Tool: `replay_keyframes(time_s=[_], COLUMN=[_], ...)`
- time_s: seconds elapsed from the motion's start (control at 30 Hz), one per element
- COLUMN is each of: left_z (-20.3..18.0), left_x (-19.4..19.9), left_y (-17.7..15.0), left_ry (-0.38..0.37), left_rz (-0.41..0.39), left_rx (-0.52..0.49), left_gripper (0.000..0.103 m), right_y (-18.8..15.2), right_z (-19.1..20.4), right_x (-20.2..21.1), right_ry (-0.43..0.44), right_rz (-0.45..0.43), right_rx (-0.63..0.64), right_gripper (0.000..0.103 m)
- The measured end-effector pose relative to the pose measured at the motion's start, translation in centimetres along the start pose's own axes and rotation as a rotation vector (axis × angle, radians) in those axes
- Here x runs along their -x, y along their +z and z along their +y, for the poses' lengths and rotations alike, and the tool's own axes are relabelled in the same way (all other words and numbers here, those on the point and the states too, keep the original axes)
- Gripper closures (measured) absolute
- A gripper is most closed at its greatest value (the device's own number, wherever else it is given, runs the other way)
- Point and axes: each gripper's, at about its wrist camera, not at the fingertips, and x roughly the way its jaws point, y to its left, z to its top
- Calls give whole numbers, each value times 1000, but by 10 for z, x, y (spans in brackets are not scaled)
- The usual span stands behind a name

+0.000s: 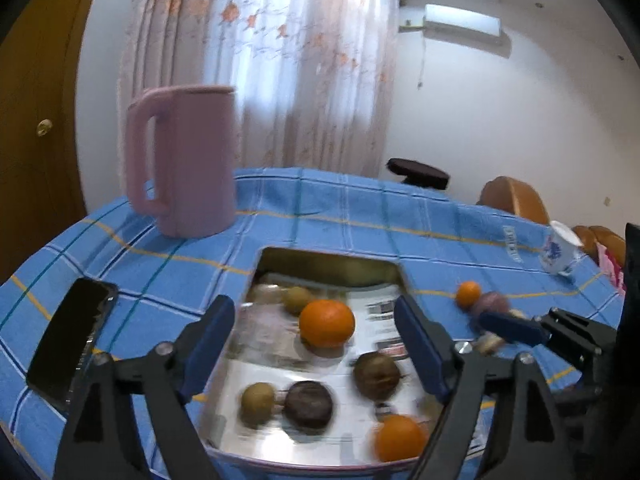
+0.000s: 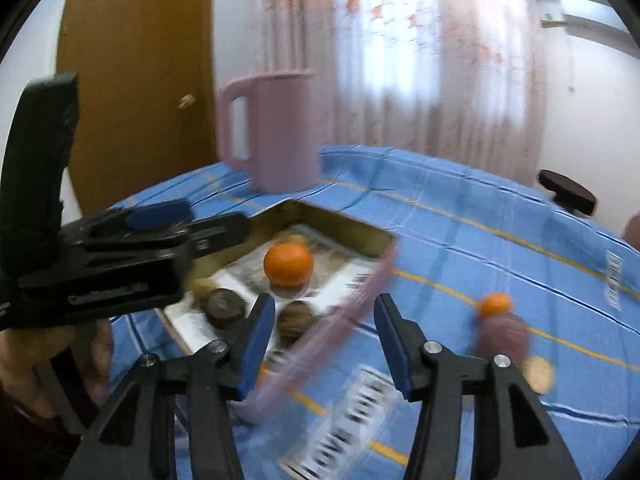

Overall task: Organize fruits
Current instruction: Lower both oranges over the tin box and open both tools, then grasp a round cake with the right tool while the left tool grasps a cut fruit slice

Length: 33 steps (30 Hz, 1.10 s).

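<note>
- My left gripper (image 1: 316, 344): jaws wide apart, holding nothing, straddling the tray (image 1: 332, 264); its walls flank both fingers.
- My right gripper (image 2: 324, 340): jaws wide, empty, above the tray's pink rim (image 2: 340, 312).
- Tray: oranges (image 1: 327, 323), brown fruits (image 1: 308, 404).
- Tablecloth (image 1: 400, 216), 2 o'clock: small orange (image 1: 468, 293), loose.
</note>
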Motion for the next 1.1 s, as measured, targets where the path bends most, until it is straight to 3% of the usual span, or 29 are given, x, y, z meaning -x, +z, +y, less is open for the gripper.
replay_keyframes(time_s=[0.1, 0.23, 0.33, 0.57, 0.73, 0.8, 0.83, 1.1], left_z=[-29, -70, -98, -127, -124, -126, -127, -146], left_x=[1, -5, -15, -32, -34, -35, -36, -48], left_y=[-2, -6, -12, -22, -22, -22, -23, -27], left_ry=[-54, -127, -163, -190, -186, -192, -195, -241], left_rz=[-4, 21, 49, 113, 118, 124, 127, 192], left_rx=[-52, -113, -159, -201, -188, -194, -200, -250], left_gripper=[19, 18, 18, 18, 18, 18, 18, 21], right_y=[-7, -20, -29, -34, -33, -34, -34, -45], right_z=[-30, -73, -101, -118, -124, -129, -129, -124], right_x=[22, 41, 42, 9, -8, -11, -13, 24], right_ry=[-68, -230, -278, -257, -240, -199, -186, -246], right_rz=[-11, 15, 57, 201, 242, 249, 259, 177], right_rx=[-39, -59, -112, -125, -149, -178, -183, -210], right_gripper=[49, 50, 50, 50, 50, 65, 67, 67])
